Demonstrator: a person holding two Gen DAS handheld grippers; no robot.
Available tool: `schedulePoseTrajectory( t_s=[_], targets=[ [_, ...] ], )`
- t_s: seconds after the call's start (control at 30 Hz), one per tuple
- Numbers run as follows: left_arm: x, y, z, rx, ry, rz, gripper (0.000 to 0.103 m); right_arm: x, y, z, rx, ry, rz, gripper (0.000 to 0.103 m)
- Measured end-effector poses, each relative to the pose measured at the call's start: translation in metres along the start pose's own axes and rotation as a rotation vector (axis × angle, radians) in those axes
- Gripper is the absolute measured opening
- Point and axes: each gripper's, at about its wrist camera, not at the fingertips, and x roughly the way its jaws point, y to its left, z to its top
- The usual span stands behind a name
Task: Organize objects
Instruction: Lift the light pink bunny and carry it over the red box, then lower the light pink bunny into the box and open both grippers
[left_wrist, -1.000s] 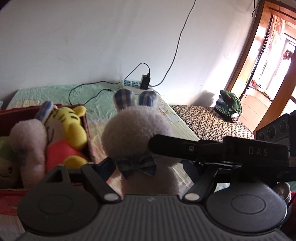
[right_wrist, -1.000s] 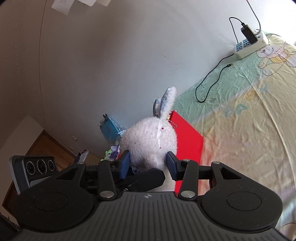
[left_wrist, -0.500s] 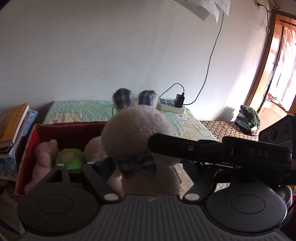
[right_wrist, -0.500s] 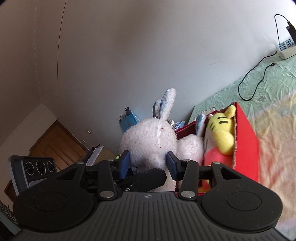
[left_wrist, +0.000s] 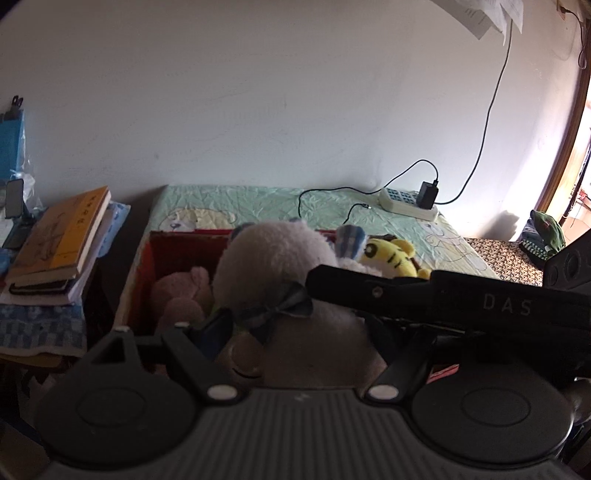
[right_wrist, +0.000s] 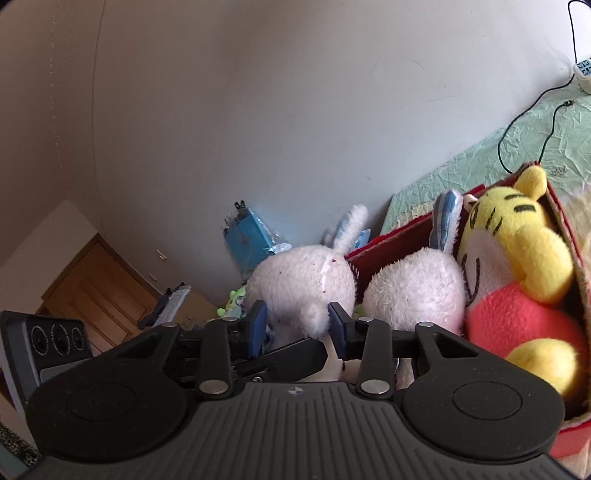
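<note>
A white plush bunny (left_wrist: 273, 258) with a plaid bow hangs over the open red box (left_wrist: 184, 240), held from two sides. My left gripper (left_wrist: 295, 332) is shut on its body below the bow. Its right finger is hidden behind the black body of the other tool. In the right wrist view the bunny (right_wrist: 299, 280) shows its back. My right gripper (right_wrist: 297, 326) has its blue pads on the tail end, and its jaws are closing. The box (right_wrist: 388, 240) holds a yellow tiger (right_wrist: 517, 240), a second white bunny (right_wrist: 413, 291) and a pink plush (left_wrist: 181, 291).
The box sits on a bed with a green sheet (left_wrist: 258, 203), against the wall. A power strip (left_wrist: 406, 203) with cables lies at the bed's far end. A stack of books (left_wrist: 62, 240) stands left of the box. A blue bag (right_wrist: 247, 236) and a wooden door (right_wrist: 96, 288) are beyond.
Both grippers have carried the bunny sideways from the open bed to above the red box. The books have come into view. The right gripper's pads have drawn closer together on the bunny.
</note>
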Motion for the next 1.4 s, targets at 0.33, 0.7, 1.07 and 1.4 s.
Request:
schedulePoseTrajectory(
  t_s=[0.33,0.7,1.07,1.4],
  targets=[
    [0.03,0.014,-0.007,-0.01,0.047,0.008,0.087,0.015,-0.007,-0.004,-0.077,0.015,-0.08,0.034],
    [0.05,0.014,-0.011,0.017,0.106,0.021,0.083,0.016,-0.023,0.001,-0.138,0.064,-0.075,0.029],
    [0.027,0.013,-0.022,0.005,0.121,-0.019,0.086,0.017,-0.023,-0.008,-0.118,0.151,-0.084,0.03],
    [0.01,0.011,-0.021,0.004,0.119,0.018,0.092,-0.005,-0.015,-0.007,-0.134,0.142,-0.12,0.031]
  ],
)
